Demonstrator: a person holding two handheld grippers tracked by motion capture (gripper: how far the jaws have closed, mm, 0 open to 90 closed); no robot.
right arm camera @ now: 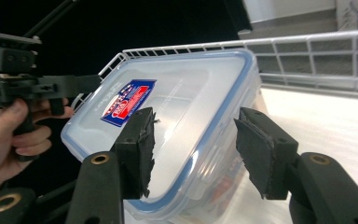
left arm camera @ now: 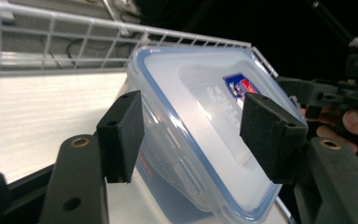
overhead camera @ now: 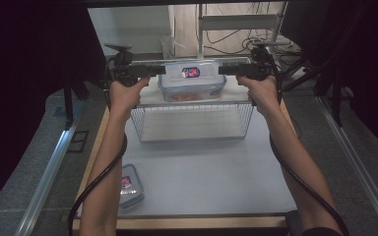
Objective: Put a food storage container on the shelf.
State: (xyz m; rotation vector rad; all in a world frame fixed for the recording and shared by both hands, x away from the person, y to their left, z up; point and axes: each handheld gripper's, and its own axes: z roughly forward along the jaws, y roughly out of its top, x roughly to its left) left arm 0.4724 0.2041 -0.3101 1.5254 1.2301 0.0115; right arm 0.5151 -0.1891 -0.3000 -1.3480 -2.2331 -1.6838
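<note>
A clear plastic food box (overhead camera: 193,79) with a blue-rimmed lid and a red-and-blue label sat on top of a white wire rack (overhead camera: 192,115) at the far end of the table (overhead camera: 202,177). The person's two hands held a hand-held gripper at each end of the box, pointing inward at it.

The left hand-held gripper (overhead camera: 153,70) stood part open; in the left gripper view its two black pads (left arm camera: 121,135) straddled the end of the box, one by the side wall and one over the lid, and neither seemed to press on it. The right hand-held gripper (overhead camera: 229,70) was likewise part open, and in the right gripper view its worn pads (right arm camera: 137,149) stood on either side of the box's other end with a gap showing at the rim.

A second lidded box (overhead camera: 129,184) of the same kind lay on the table near the front left corner, beside the left forearm.
</note>
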